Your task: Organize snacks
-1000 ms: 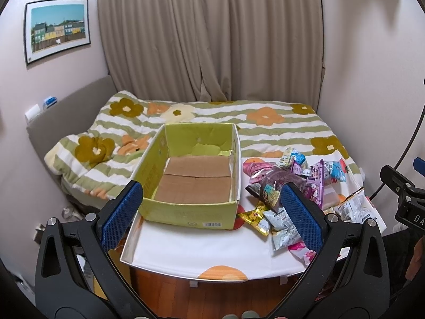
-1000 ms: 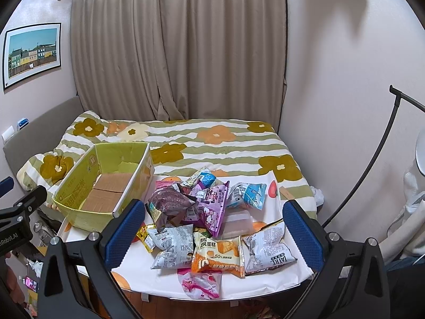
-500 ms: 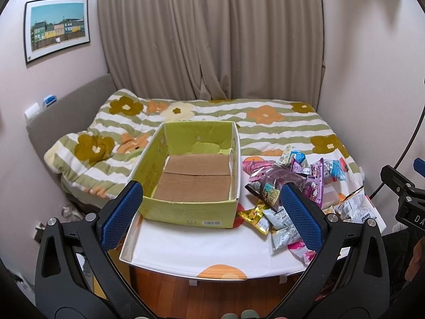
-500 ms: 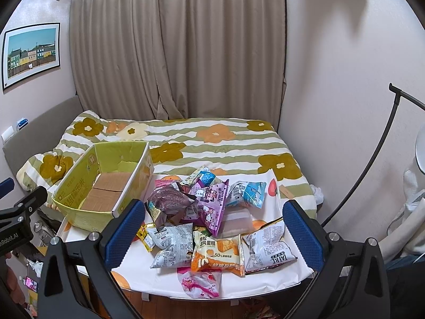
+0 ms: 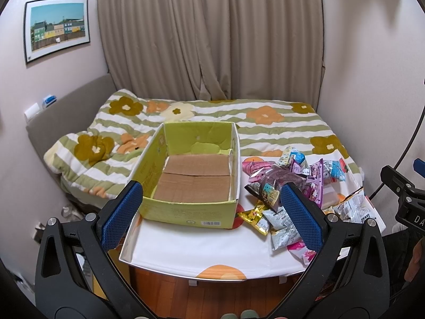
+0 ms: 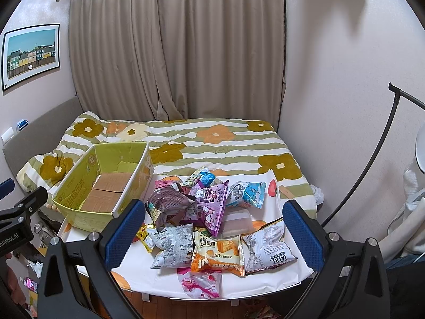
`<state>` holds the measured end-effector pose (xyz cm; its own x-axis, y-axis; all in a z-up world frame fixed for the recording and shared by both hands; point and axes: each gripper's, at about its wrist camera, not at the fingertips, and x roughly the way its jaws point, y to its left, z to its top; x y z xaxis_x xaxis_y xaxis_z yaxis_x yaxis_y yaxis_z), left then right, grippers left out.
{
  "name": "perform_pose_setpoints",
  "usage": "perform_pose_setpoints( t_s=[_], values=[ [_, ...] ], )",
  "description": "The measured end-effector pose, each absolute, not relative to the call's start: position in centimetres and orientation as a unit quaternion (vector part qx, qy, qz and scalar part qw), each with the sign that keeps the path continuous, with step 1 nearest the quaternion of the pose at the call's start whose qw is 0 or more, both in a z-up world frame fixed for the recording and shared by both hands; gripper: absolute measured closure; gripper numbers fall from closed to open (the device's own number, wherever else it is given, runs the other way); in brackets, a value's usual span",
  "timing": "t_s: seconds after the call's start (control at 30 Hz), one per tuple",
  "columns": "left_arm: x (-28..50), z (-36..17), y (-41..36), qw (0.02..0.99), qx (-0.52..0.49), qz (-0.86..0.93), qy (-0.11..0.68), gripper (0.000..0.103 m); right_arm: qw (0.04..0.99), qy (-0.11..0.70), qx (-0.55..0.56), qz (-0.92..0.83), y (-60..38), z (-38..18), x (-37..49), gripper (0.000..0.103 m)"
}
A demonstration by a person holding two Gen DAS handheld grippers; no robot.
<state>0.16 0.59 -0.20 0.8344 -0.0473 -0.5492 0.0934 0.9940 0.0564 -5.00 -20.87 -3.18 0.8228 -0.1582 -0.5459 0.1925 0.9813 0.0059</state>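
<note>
A bed (image 6: pixel 212 143) under a green-striped flowered quilt fills the far room up to the beige curtains (image 6: pixel 175 47). At its foot stands a table (image 5: pixel 191 250) covered in a white cloth with orange spots. The table's near edge and near-left corner are bare, a broad strip of open cloth in front of the box.

The yellow-green cardboard box (image 5: pixel 190 212) sits at the table's left side, open-topped, with nothing inside but its brown floor flaps. Just beside its right wall lies the pile of snack packets (image 6: pixel 202 212), spread over the table's right half down to the near edge. A pink packet (image 6: pixel 200 283) hangs over that near edge; an orange cake packet (image 6: pixel 217 252) and a grey packet (image 6: pixel 267 247) lie just behind it.

The left gripper (image 5: pixel 211 214) hovers short of the near edge, facing the box, its blue pads (image 5: pixel 120 214) spread wide and holding nothing. The right gripper (image 6: pixel 212 235) hovers likewise before the pile, fingers wide apart and empty.
</note>
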Motion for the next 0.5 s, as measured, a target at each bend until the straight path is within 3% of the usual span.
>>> perform_pose_setpoints(
  t_s=[0.5],
  values=[
    [0.7, -0.58, 0.96, 0.951, 0.035, -0.05, 0.302, 0.0, 0.954, 0.282, 0.037, -0.096, -20.27, -3.1, -5.06, 0.0]
  ],
)
